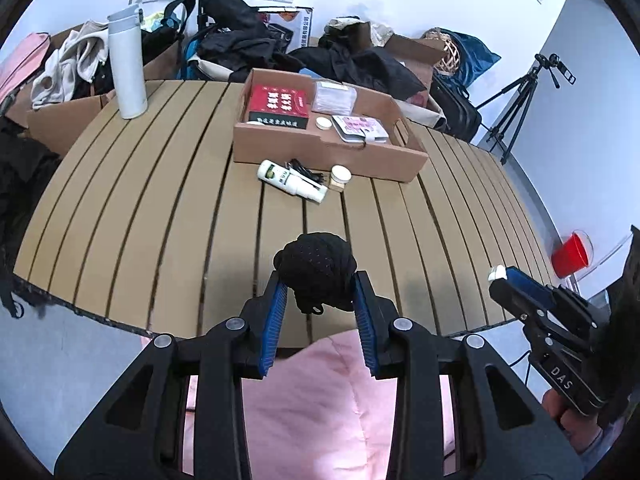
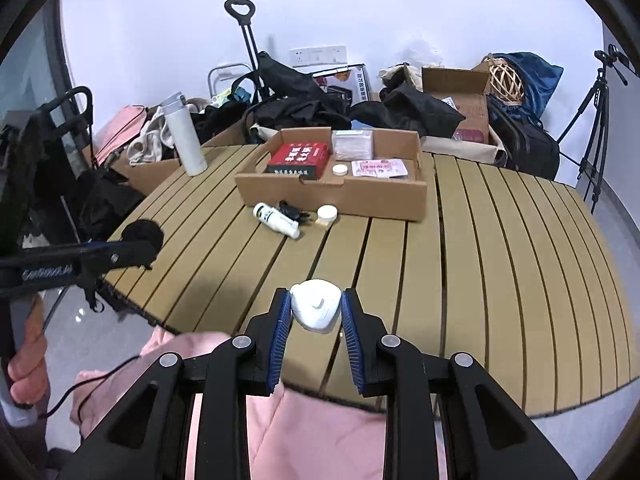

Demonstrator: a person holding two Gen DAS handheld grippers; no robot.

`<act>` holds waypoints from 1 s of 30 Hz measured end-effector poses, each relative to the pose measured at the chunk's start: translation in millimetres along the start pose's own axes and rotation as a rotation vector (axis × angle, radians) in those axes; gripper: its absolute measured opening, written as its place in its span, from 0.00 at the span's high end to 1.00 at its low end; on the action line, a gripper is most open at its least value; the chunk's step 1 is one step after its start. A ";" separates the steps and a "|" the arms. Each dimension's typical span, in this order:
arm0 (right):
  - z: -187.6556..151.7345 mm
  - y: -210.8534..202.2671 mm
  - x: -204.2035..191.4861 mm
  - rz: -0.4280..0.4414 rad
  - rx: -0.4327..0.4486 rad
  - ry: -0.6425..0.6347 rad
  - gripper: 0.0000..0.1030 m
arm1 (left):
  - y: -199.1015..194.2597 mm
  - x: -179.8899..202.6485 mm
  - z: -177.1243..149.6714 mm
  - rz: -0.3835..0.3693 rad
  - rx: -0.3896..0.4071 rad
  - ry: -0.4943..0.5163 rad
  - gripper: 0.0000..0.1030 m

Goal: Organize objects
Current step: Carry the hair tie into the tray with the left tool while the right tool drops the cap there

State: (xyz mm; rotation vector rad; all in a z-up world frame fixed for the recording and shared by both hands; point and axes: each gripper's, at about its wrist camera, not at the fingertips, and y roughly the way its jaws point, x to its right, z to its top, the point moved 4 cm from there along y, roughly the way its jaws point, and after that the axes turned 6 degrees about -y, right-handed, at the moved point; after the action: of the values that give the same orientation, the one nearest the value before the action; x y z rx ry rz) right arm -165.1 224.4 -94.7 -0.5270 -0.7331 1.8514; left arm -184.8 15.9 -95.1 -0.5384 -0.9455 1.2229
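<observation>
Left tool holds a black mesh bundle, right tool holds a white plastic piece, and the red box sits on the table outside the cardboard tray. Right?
Not quite: the red box sits inside the cardboard tray, as the right wrist view shows. The rest holds.

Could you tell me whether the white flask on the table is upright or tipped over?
Upright: the white flask stands on its base on the table.

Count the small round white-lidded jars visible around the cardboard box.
2. One small jar sits inside the cardboard box, between the red box and the pink packet. The other jar stands on the table before the box. Others may be hidden.
</observation>
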 end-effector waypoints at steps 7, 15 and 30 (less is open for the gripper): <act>7.2 4.6 6.8 0.024 0.016 0.024 0.72 | 18.9 6.9 16.6 -0.012 -0.018 0.034 0.71; 84.8 75.4 44.6 0.129 0.013 0.081 0.72 | 91.4 9.2 119.8 -0.062 -0.041 0.110 0.71; 155.9 313.6 68.6 0.296 -0.254 0.245 0.66 | 237.2 -26.7 191.7 -0.017 -0.215 0.106 0.40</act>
State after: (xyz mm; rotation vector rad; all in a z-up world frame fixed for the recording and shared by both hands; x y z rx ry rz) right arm -499.3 161.0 -202.8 -1.0553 -0.7585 1.9266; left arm -475.6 34.1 -189.1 -0.7568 -0.9944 1.0727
